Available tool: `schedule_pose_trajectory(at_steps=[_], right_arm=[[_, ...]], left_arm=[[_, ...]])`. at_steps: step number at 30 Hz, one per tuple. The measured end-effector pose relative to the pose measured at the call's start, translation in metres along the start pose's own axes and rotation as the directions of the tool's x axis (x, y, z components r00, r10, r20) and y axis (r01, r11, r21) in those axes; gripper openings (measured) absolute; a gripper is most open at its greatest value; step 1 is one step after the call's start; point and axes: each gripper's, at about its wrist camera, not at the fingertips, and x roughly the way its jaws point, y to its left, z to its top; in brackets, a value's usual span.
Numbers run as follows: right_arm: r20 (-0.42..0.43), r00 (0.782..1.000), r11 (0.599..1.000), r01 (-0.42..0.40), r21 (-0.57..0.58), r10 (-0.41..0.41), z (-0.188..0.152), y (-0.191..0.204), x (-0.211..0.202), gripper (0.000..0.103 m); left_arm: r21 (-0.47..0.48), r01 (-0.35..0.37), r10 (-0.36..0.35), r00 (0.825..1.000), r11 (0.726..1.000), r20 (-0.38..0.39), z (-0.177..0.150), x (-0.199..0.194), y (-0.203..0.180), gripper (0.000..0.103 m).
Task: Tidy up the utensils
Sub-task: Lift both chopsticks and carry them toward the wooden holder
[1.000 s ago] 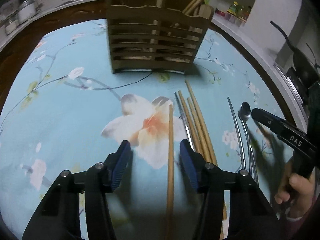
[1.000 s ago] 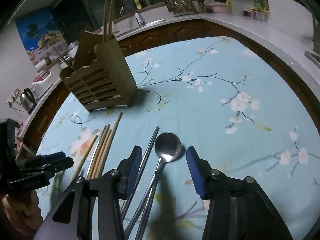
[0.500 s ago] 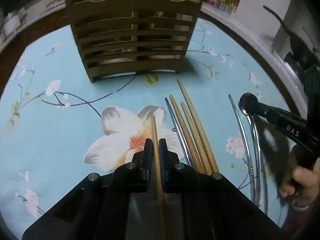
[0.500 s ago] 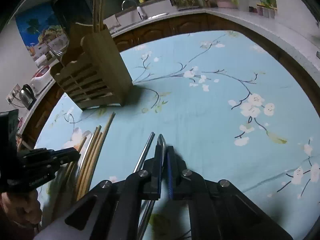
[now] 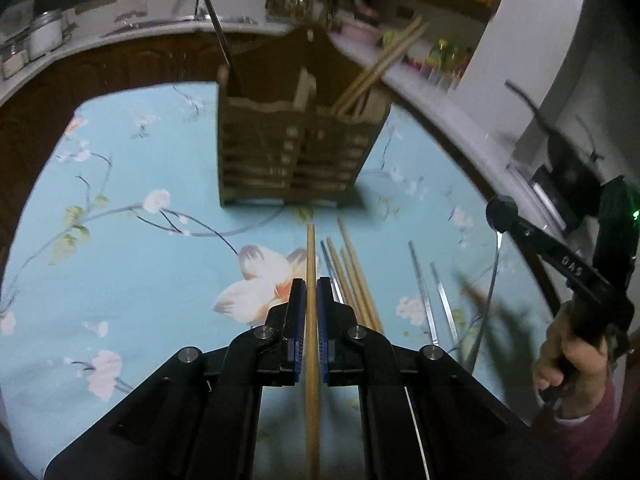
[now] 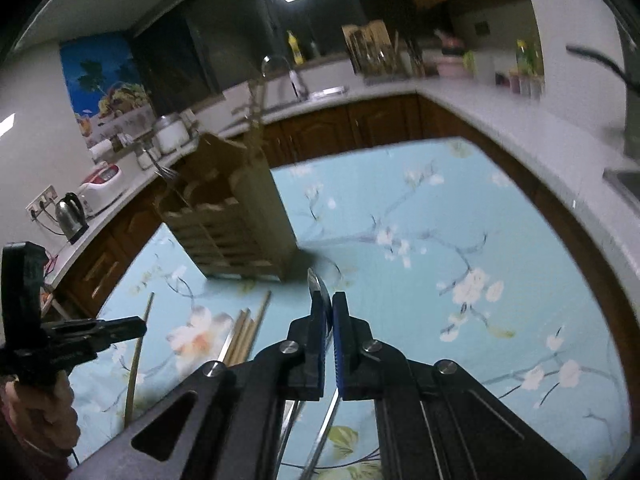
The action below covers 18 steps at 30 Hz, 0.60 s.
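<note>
My left gripper (image 5: 307, 286) is shut on a wooden chopstick (image 5: 311, 252) and holds it above the table, tip toward the wooden utensil holder (image 5: 296, 156). My right gripper (image 6: 327, 300) is shut on a metal spoon (image 6: 316, 282), lifted off the cloth, and it also shows in the left wrist view (image 5: 560, 260). Several wooden chopsticks (image 5: 352, 276) and metal chopsticks (image 5: 428, 292) lie on the cloth. The holder (image 6: 240, 220) stands ahead to the left in the right wrist view, with chopsticks and a metal utensil standing in it.
A blue floral tablecloth (image 5: 120, 240) covers the table. White kitchen counters (image 6: 520, 120) with jars, a kettle (image 6: 72, 212) and a sink ring the table behind it. My left gripper shows at the left in the right wrist view (image 6: 120, 328).
Both grippers closed, the left on a wooden chopstick and the right on the spoon. Both have since risen from the cloth with their utensils.
</note>
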Motion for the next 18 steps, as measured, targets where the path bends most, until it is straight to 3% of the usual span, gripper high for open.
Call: schedule_pose_trajectory(at_steps=[10, 18], right_arm=[[0.119, 0.993, 0.998, -0.013, -0.065, 0.021, 0.023, 0.03, -0.037, 0.003], [0.176, 0.984, 0.994, 0.002, -0.112, 0.018, 0.033, 0.05, -0.048, 0.003]], left_arm=[[-0.062, 0.034, -0.025, 0.99, 0.998, 0.138, 0.004, -0.067, 0.014, 0.005], [-0.076, 0.057, -0.039, 0.976, 0.995, 0.213, 0.014, -0.093, 0.017, 0.005]])
